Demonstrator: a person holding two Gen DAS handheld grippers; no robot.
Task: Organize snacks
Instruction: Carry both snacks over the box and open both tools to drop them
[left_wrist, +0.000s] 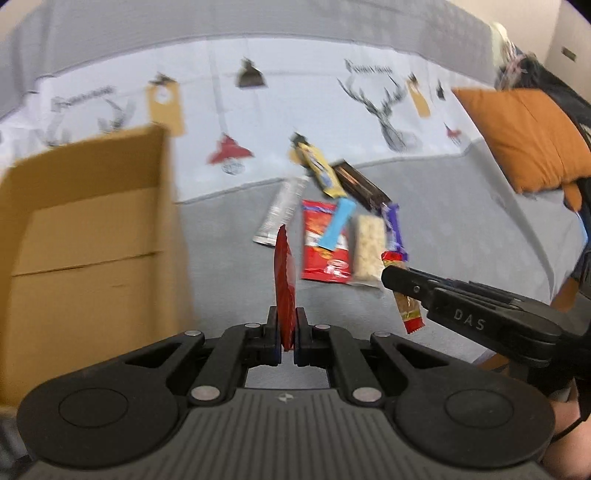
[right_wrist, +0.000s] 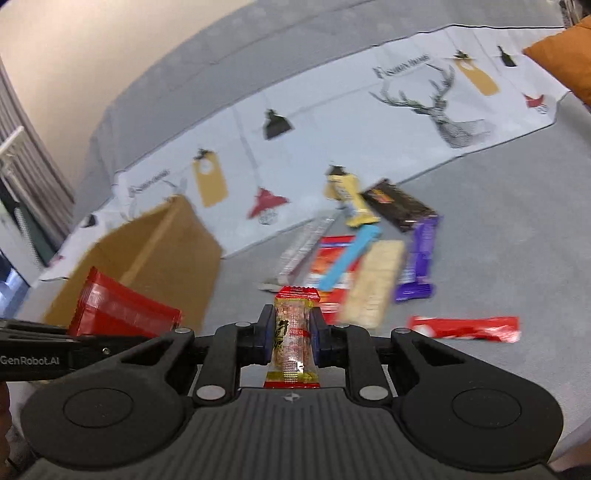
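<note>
Left wrist view: a cardboard box (left_wrist: 85, 236) is seen left of the left gripper (left_wrist: 286, 328), which is pinched on a thin red packet (left_wrist: 283, 273) held edge-on, so it could slide out mid-carry. Ahead, loose snacks (left_wrist: 332, 229) lie on the bed. The right gripper (right_wrist: 291, 336) is clamped on a small bar (right_wrist: 291, 339), which might twist loose.

We see a home bedroom or living room: grey bedding (left_wrist: 443, 206), a deer-print sheet (left_wrist: 332, 110) at 12 o'clock, an orange pillow (left_wrist: 524, 136) at 2 o'clock.
</note>
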